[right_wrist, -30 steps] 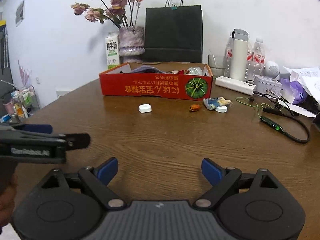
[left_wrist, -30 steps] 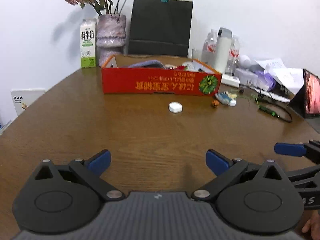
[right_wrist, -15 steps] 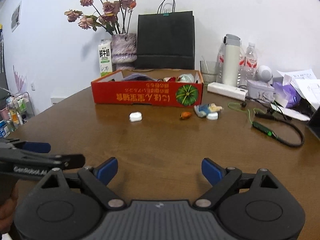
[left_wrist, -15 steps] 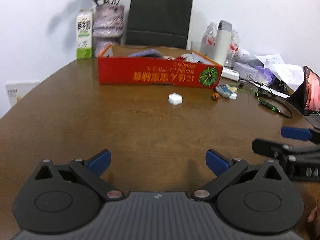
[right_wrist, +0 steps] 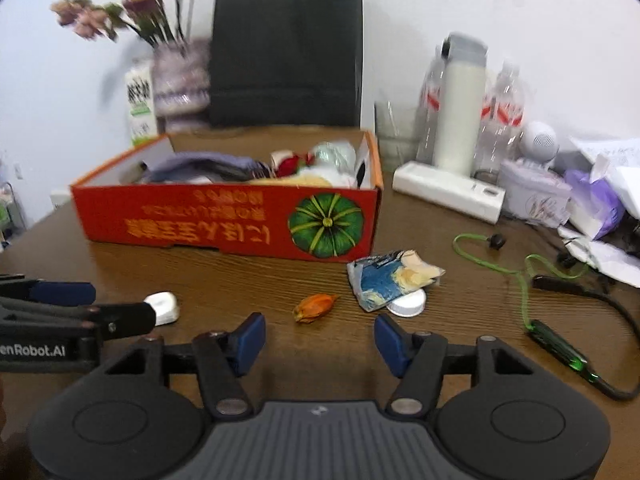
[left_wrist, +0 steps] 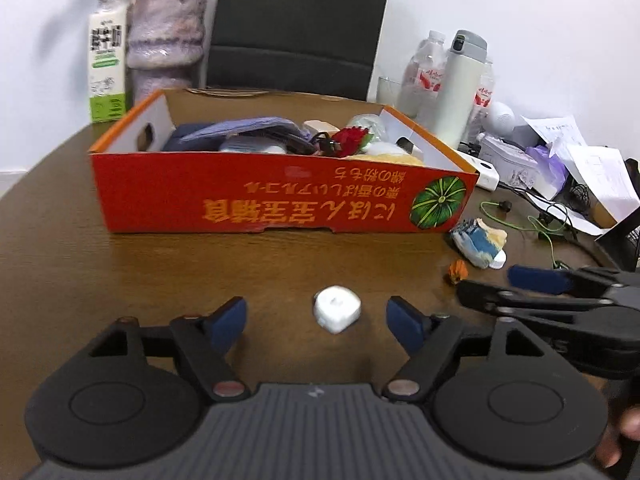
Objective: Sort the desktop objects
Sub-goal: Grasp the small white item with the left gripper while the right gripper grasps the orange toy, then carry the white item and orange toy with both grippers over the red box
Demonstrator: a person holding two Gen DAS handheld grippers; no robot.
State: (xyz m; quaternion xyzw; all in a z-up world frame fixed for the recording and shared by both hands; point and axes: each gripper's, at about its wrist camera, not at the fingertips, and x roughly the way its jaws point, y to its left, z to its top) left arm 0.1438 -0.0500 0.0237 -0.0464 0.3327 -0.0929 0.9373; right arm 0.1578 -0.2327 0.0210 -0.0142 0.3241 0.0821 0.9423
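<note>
A small white case (left_wrist: 337, 309) lies on the brown table, between the open fingers of my left gripper (left_wrist: 320, 320), untouched. It also shows in the right wrist view (right_wrist: 163, 307). My right gripper (right_wrist: 320, 338) is open and empty, just short of a small orange dried flower (right_wrist: 315, 307). A crumpled blue wrapper (right_wrist: 390, 278) and a white cap (right_wrist: 409, 303) lie to the flower's right. A red cardboard box (left_wrist: 280, 208) holding several items stands behind them; it also shows in the right wrist view (right_wrist: 224, 220).
Behind the box stand a milk carton (left_wrist: 106, 64), a vase (left_wrist: 166, 40) and a black paper bag (right_wrist: 286, 56). At the right are bottles, a white flask (right_wrist: 458, 104), a power strip (right_wrist: 448, 192), papers and a green cable (right_wrist: 524, 280).
Both grippers have moved forward toward the box. The white case now lies between the left fingers, and the orange flower is close in front of the right gripper.
</note>
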